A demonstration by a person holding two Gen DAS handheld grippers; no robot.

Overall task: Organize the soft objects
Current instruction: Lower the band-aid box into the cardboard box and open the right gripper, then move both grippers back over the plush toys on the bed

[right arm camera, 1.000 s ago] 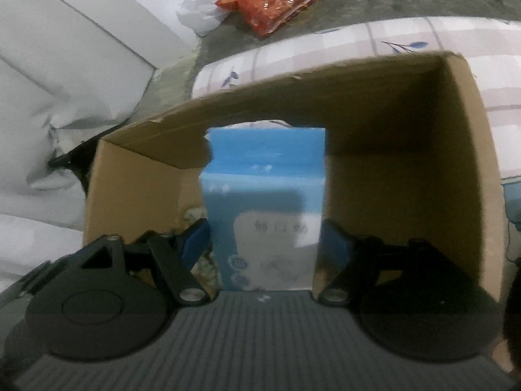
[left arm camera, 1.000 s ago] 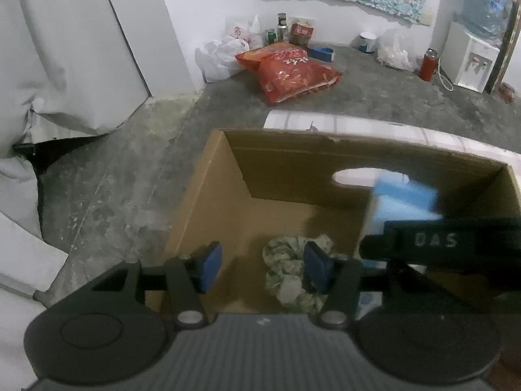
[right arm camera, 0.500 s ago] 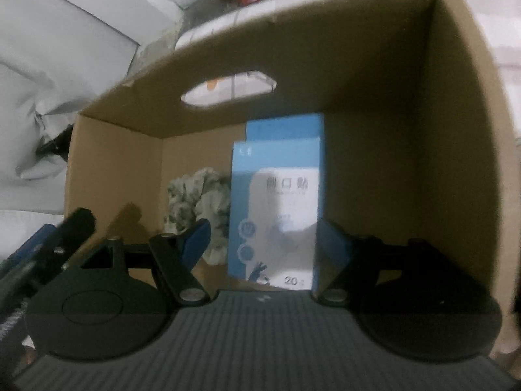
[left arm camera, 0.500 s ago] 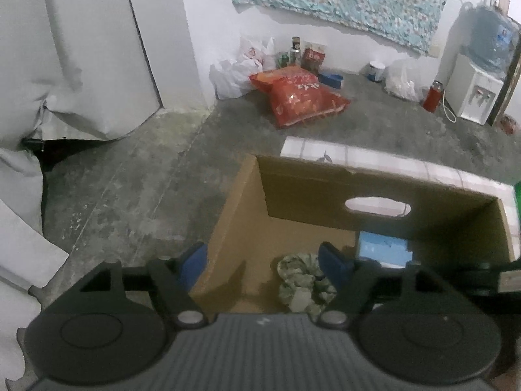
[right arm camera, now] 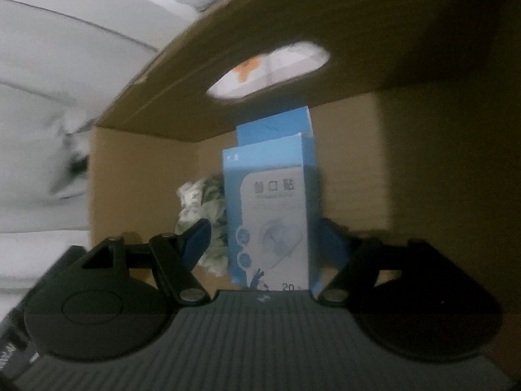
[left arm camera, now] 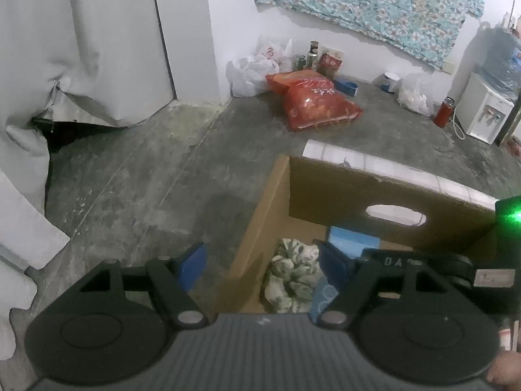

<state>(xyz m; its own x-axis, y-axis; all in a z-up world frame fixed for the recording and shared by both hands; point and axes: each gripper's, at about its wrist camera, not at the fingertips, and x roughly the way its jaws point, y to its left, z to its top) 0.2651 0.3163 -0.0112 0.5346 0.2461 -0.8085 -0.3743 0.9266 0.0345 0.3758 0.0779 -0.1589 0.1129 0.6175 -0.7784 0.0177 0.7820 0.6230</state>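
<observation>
right claw is deep in the cardboard box, jaws easing open around the upright blue carton, scrunched floral cloth just left of it, while the left claw hangs wide and empty above the box rim.

Blue box base hidden; wall blurred.

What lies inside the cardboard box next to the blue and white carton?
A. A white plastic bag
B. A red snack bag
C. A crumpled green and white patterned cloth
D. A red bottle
C: in the right wrist view the patterned cloth sits on the floor of the cardboard box, just left of the blue and white carton; the other items lie outside on the floor.
</observation>
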